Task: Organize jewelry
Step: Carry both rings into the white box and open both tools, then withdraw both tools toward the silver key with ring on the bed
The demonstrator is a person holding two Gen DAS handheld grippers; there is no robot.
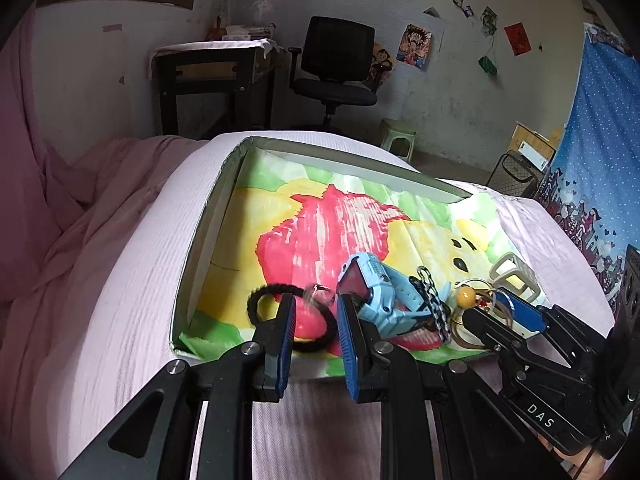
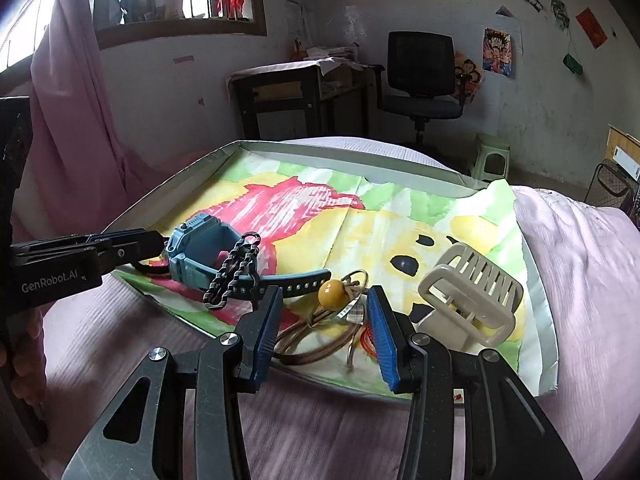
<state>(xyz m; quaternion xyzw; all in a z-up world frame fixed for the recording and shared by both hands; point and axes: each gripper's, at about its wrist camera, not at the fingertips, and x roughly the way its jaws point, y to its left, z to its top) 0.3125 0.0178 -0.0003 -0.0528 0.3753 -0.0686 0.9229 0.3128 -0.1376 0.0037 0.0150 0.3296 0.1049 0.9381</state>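
A shallow grey tray (image 1: 206, 220) lined with a painted paper lies on the pink bed. My left gripper (image 1: 316, 310) stands open over its near left corner. A black hair tie (image 1: 251, 309) loops around its left finger, and a small blurred silver ring (image 1: 318, 293) shows between the pads, not pressed. Right of it lie a light blue watch (image 1: 384, 296) and a dark chain bracelet (image 1: 434, 306). My right gripper (image 2: 324, 316) is open around a brown cord necklace with a yellow bead (image 2: 331, 292). A cream claw clip (image 2: 472, 296) lies to its right.
Pink bedding (image 1: 100, 280) surrounds the tray and bunches up at the left. Beyond the bed stand a black office chair (image 1: 336, 64), a dark desk (image 1: 216, 80) and a green stool (image 1: 398, 138). A blue dotted curtain (image 1: 600, 152) hangs at the right.
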